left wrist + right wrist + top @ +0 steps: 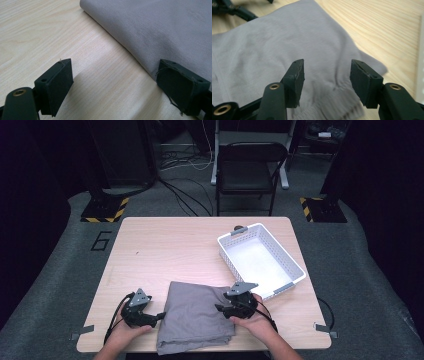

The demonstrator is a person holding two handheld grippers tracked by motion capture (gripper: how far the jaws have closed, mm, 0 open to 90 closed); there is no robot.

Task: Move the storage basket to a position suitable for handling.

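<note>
A folded grey cloth [197, 316] lies on the near middle of the wooden table [165, 245], with an empty white basket [295, 265] at far right. The left gripper [161, 315], jaws spread, sits at the cloth's left fold; the right gripper [220, 308], jaws spread, hovers over its right hem. Each should probably pinch every layer squarely before lifting.

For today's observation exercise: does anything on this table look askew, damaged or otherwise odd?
Little stands out. The folded grey cloth overhangs the table's near edge slightly, and its layers are rumpled there. The white basket sits at an angle to the table edge. Both claws, left claw and right claw, are open.
</note>
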